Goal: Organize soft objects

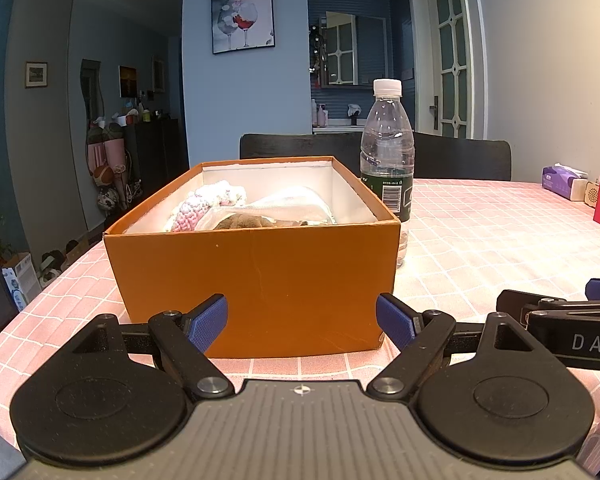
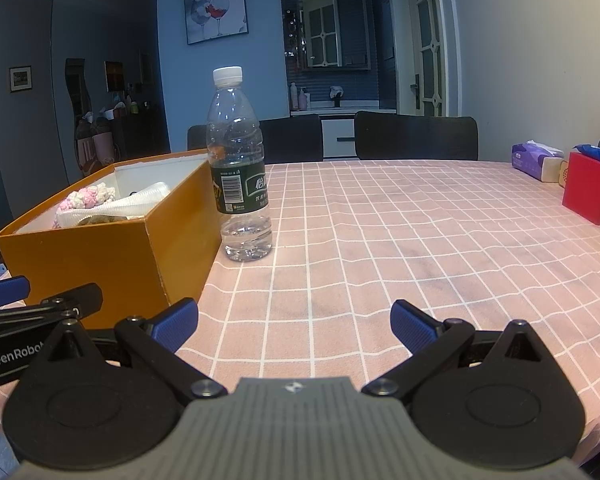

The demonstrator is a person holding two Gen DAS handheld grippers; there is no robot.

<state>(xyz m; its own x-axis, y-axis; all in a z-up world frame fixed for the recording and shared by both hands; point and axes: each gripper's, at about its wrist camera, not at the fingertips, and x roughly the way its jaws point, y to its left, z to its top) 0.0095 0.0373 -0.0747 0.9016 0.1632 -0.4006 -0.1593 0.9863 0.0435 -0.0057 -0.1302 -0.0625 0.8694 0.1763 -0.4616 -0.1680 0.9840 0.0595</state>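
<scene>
**Soft things boxed, grippers idle**

Knitted pink-and-white pieces (image 1: 204,204) and a pale cloth (image 1: 288,206) lie inside the orange box (image 1: 256,280) on the pink checked table (image 2: 380,240), a water bottle (image 2: 238,160) just beside it. The left gripper (image 1: 302,320) and right gripper (image 2: 294,326) hang with jaws spread, holding nothing. Sorting looks nearly finished; any next move calls for finding a soft item outside the box, and none shows.

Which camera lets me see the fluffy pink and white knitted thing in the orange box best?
The left wrist view: it looks straight over the orange cardboard box, so the pink and white knitted piece sits near the middle. The right wrist view shows it from the side, off to the left and partly hidden by the box wall.
</scene>
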